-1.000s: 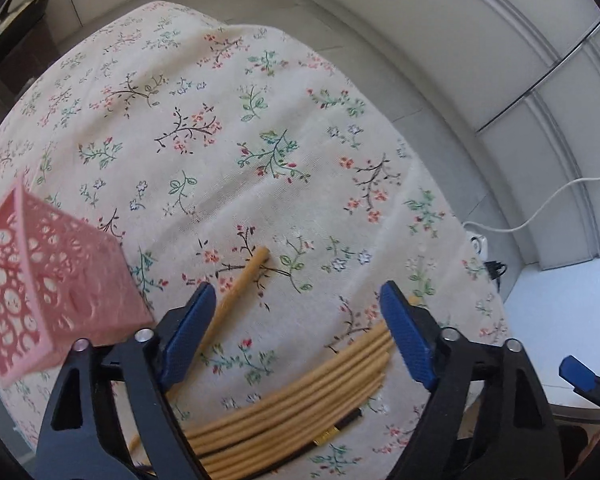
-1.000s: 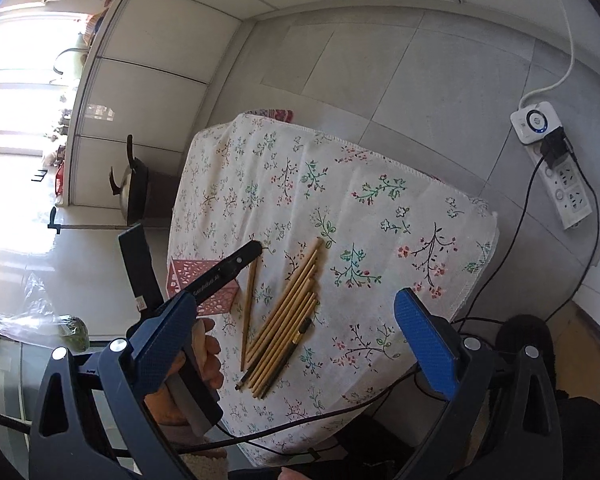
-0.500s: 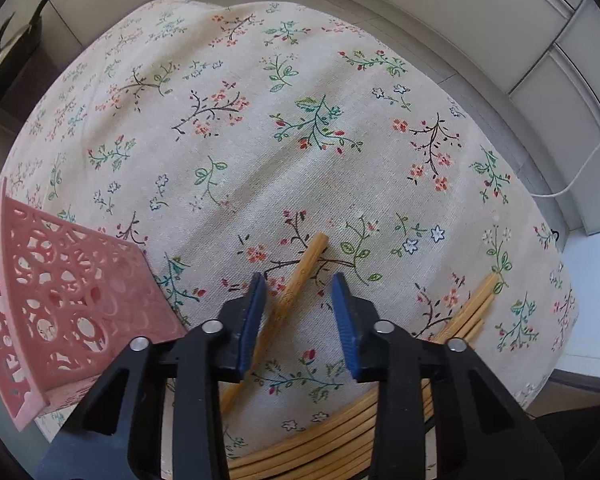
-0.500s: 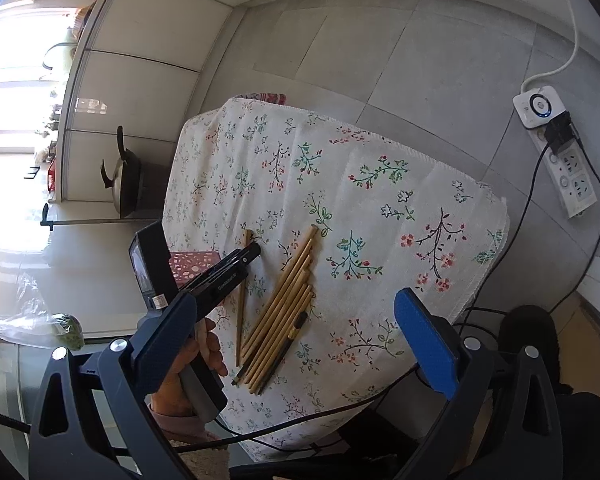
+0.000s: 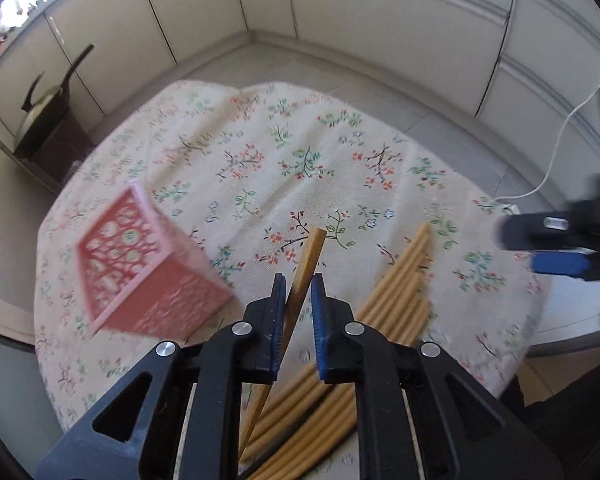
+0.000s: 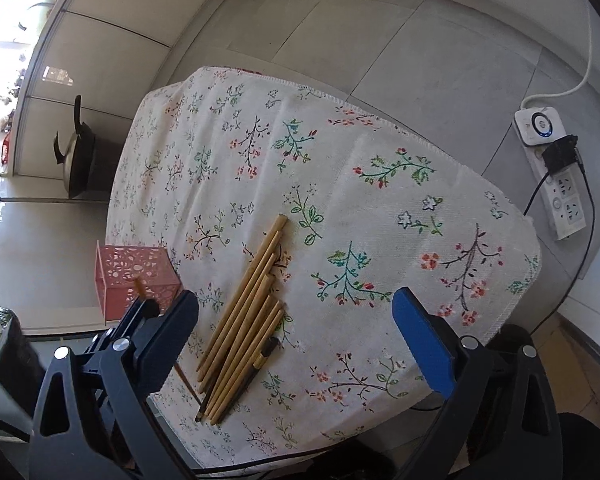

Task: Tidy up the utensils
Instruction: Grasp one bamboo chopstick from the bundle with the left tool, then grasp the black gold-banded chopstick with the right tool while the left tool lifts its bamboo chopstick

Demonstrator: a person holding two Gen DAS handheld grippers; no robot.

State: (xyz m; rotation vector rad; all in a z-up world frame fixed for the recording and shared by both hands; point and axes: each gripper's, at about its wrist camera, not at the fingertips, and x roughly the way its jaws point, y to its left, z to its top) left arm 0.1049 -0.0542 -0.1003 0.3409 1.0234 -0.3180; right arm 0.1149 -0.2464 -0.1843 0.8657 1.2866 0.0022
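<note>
**Left gripper lifts one chopstick; right gripper waits wide apart**

The left gripper (image 5: 297, 294) is clenched on a single chopstick (image 5: 306, 264), its blue pads pinching the shaft partway along. The stick slants up and to the right, its blunt end poking out beyond the fingertips and its thin end trailing back under the gripper body. It appears raised off the cloth.

The right gripper (image 6: 296, 316) hangs above the near edge of the table with its jaws spread wide and nothing between them.

Just right of the held stick, the chopstick bundle (image 6: 246, 312) lies side by side on the floral tablecloth (image 6: 380, 208), fanning toward the far right, with one dark-tipped stick among them. To the left stands the pink cut-out holder (image 5: 140, 268), blurred in the left view.

Farther off, a kettle (image 5: 46, 104) sits on a dark stand at far left, and a white power strip (image 6: 552, 168) lies on the floor at right.
</note>
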